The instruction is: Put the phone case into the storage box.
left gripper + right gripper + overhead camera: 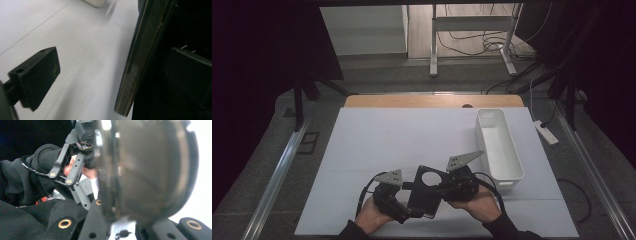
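Plate: a flat black plate (pixel 428 191) with a round hole near its far end is being held just above the white table (pixel 412 135), near the front edge, between both hands.
Plate surface: it is showing as smooth and slightly glossy; its thin edge (pixel 133 65) is running tilted through the left gripper view, with worn marks along it.
Right claw: the right claw (pixel 447 189) is gripping the plate's right side, its jaws pressing on the plate, which is looming close and blurred (pixel 150 170) in the right gripper view.
Left claw: the left claw (pixel 409 212) is standing wide at the plate's near left corner; one matte black pad (pixel 37 75) is staying clear of the edge, the other lying behind the plate.
Bin: a long white plastic bin (pixel 499 145) with rounded corners is sitting at the table's right, well apart from the plate.
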